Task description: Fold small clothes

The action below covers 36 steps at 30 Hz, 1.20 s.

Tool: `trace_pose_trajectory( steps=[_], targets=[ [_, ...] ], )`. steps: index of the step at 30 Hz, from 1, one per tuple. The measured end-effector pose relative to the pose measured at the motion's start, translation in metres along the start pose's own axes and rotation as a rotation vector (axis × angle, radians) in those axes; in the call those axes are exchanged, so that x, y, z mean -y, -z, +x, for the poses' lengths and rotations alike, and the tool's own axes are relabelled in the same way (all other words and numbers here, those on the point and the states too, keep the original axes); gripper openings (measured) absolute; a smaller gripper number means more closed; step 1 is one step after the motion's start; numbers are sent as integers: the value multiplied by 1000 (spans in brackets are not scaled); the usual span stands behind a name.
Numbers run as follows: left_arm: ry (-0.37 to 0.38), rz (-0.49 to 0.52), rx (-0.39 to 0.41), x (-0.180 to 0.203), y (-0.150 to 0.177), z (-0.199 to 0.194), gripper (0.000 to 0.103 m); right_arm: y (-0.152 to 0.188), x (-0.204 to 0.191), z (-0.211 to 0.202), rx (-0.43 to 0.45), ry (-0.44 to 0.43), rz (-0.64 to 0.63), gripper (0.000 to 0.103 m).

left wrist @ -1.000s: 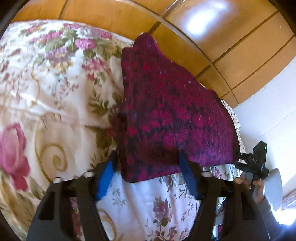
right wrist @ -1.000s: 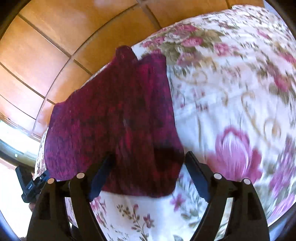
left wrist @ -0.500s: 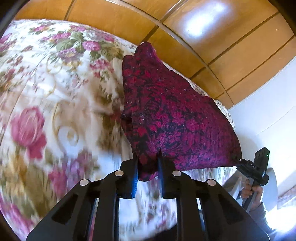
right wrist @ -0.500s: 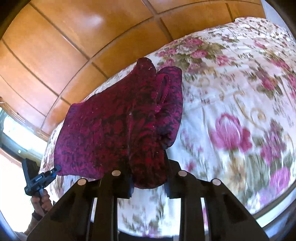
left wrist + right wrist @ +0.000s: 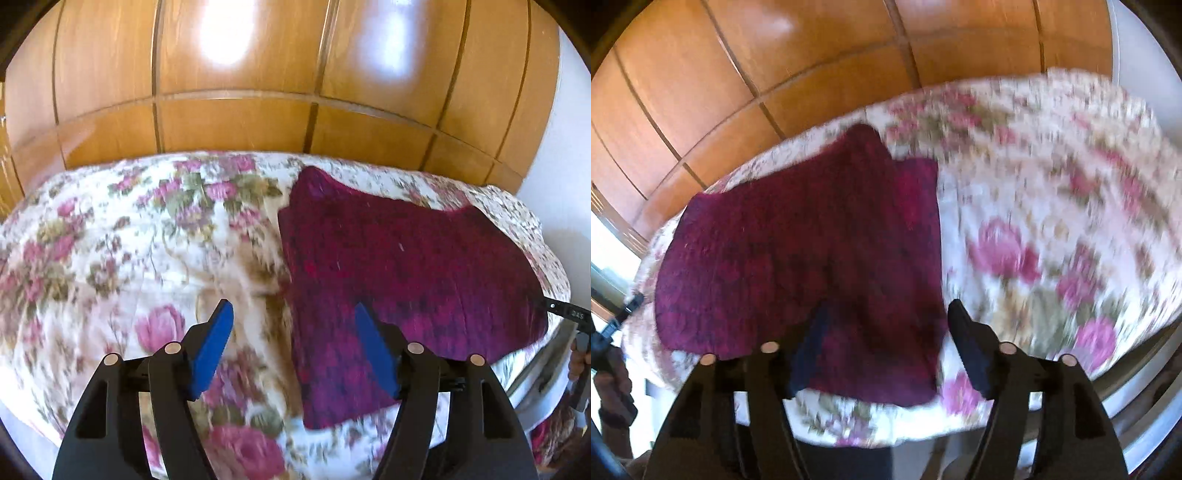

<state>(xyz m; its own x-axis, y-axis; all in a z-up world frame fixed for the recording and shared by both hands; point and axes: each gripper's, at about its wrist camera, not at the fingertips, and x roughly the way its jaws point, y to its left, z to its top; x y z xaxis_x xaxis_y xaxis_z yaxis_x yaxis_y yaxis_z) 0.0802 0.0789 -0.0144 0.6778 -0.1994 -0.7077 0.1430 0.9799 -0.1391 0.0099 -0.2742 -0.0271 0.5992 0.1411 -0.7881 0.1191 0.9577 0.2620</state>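
Now both grippers had just reopened with nothing clamped: the left gripper (image 5: 293, 314) hung spread above the near-left edge of the dark red patterned garment (image 5: 406, 280), the right gripper (image 5: 886, 314) above its near-right corner. That garment lay on the floral bedspread (image 5: 129, 240), beside the wooden wall panels (image 5: 240, 122).

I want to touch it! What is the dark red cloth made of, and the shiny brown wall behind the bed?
The dark red cloth looks like soft, matte fabric, perhaps knit; blur hides the weave. The brown wall looks like glossy varnished wood panels: grain and bright reflections show.
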Motion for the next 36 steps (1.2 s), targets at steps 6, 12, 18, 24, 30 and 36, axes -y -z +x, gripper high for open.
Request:
trace_pose_trajectory(
  steps=[6, 12, 18, 24, 30, 36],
  targets=[
    [-49, 14, 24, -1, -19, 11, 67, -31, -10, 7, 47, 46, -20, 74],
    [-69, 46, 24, 2, -27, 15, 67, -62, -13, 28, 56, 42, 17, 74],
    [-68, 63, 20, 2, -35, 22, 67, -87, -13, 54, 48, 50, 34, 74],
    [-58, 74, 8, 2, -43, 34, 67, -98, -22, 71, 38, 55, 11, 74],
    [-36, 69, -26, 1, -47, 52, 67, -100, -25, 87, 22, 59, -2, 63],
    [50, 17, -78, -3, -51, 79, 67, -103, -23, 90, 23, 83, -27, 35]
  ],
)
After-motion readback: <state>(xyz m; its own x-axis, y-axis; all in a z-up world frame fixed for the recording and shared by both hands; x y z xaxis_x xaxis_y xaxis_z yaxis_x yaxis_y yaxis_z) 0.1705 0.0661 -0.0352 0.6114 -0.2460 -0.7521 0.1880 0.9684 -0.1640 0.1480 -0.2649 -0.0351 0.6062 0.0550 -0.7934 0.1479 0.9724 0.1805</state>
